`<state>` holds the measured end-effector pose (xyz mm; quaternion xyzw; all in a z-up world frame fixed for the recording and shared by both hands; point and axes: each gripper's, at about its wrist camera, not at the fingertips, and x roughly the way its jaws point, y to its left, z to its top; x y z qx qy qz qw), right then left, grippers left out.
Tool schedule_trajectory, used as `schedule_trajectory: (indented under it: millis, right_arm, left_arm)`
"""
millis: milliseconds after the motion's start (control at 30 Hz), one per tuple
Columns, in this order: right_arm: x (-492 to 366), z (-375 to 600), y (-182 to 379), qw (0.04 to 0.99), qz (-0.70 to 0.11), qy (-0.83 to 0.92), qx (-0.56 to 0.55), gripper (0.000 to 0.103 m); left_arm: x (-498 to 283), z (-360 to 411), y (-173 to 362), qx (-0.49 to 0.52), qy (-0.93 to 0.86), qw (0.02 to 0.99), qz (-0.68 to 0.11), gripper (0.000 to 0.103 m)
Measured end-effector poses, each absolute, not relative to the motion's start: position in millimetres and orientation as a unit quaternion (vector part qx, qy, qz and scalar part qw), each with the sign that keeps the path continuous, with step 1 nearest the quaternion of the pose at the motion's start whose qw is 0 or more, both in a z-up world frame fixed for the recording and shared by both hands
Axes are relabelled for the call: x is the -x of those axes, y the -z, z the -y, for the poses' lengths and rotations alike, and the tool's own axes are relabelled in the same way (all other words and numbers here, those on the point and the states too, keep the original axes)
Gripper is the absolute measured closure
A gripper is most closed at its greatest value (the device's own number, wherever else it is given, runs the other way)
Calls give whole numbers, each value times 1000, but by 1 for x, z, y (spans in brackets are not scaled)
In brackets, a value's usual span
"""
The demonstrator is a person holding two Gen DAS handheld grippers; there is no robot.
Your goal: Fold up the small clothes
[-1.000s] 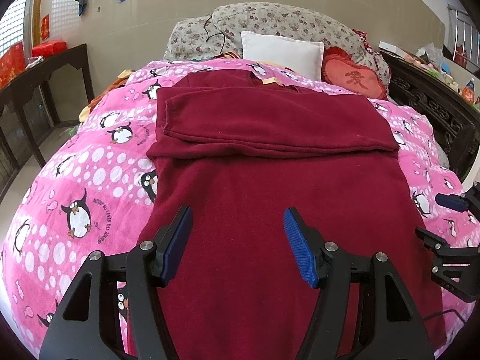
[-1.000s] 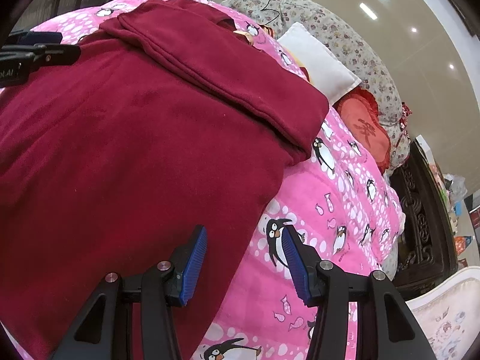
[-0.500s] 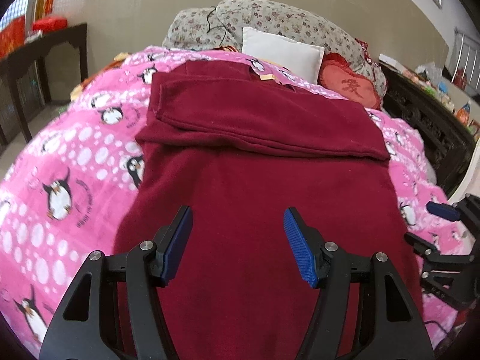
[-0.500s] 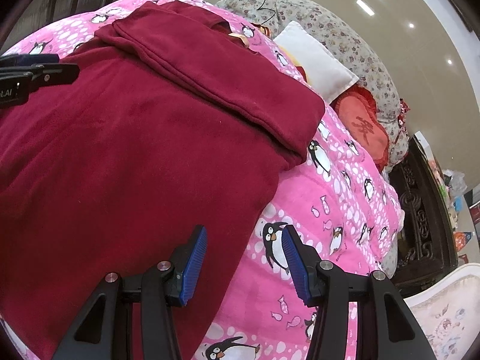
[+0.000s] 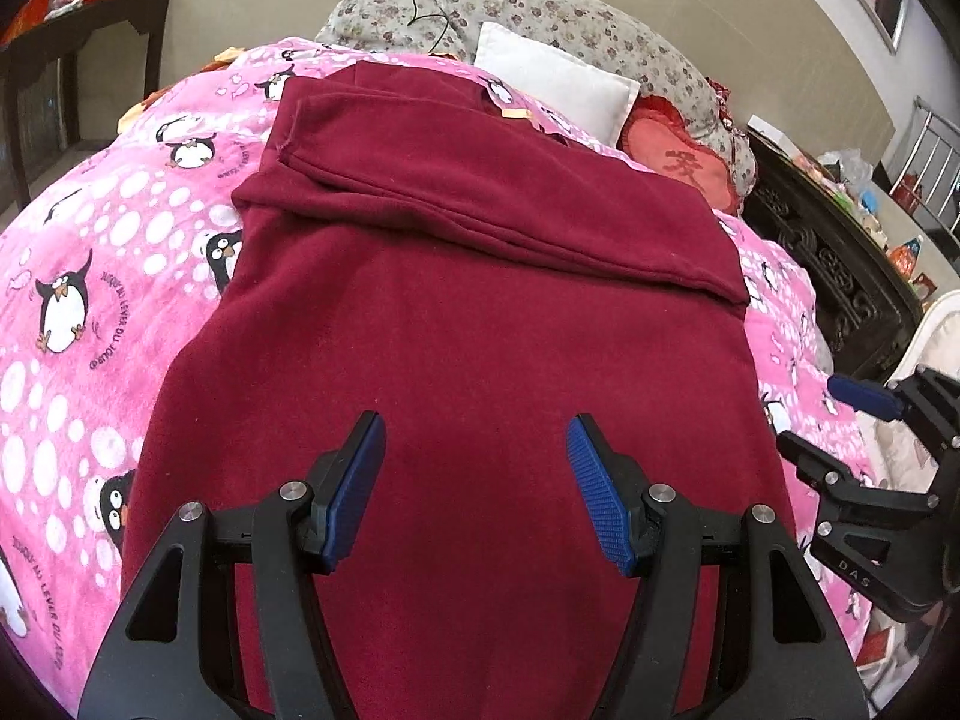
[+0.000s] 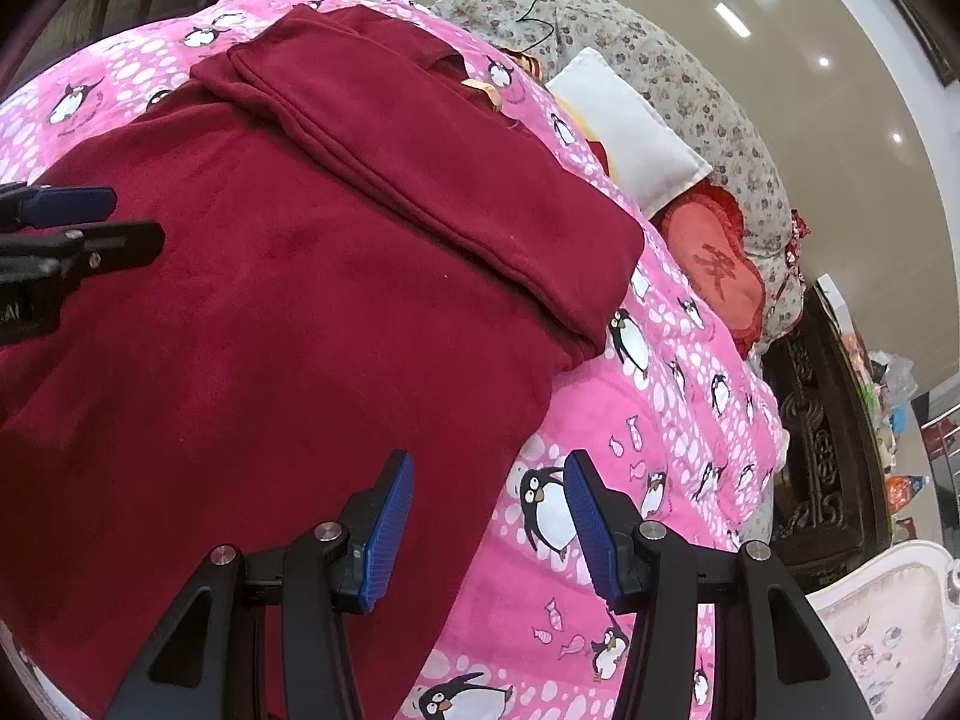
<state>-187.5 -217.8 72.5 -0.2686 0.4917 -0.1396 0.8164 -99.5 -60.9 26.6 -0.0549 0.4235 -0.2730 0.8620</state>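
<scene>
A dark red fleece garment (image 5: 468,324) lies flat on the pink penguin bedspread (image 5: 90,252), with a folded band (image 5: 480,180) across its far end. It also shows in the right wrist view (image 6: 270,312). My left gripper (image 5: 474,480) is open and empty above the garment's near middle. My right gripper (image 6: 489,510) is open and empty over the garment's right edge, where it meets the bedspread (image 6: 630,450). The right gripper also shows at the right of the left wrist view (image 5: 840,432), and the left gripper at the left of the right wrist view (image 6: 90,222).
A white pillow (image 5: 558,81), a red cushion (image 5: 684,165) and a floral bolster (image 5: 540,12) lie at the head of the bed. A dark carved wooden frame (image 5: 840,252) runs along the right. A dark side table (image 5: 78,36) stands at the left.
Both grippers have moved forward and lower over the garment, so it looms larger. The left view has swung slightly left to right. Both stay open.
</scene>
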Motion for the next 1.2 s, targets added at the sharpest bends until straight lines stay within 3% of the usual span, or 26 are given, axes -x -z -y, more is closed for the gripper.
schedule_trajectory:
  millis: [767, 1033, 1200]
  right_arm:
    - [198, 223, -70, 830, -491, 122, 235, 53]
    - [252, 286, -64, 858, -512, 26, -13, 51]
    - [295, 304, -48, 852, -519, 1, -64, 50]
  left_arm:
    - [106, 60, -29, 39, 268, 862, -428, 40]
    - [133, -2, -53, 17, 276, 861, -427, 40]
    - [148, -45, -49, -8, 248, 859, -448, 37]
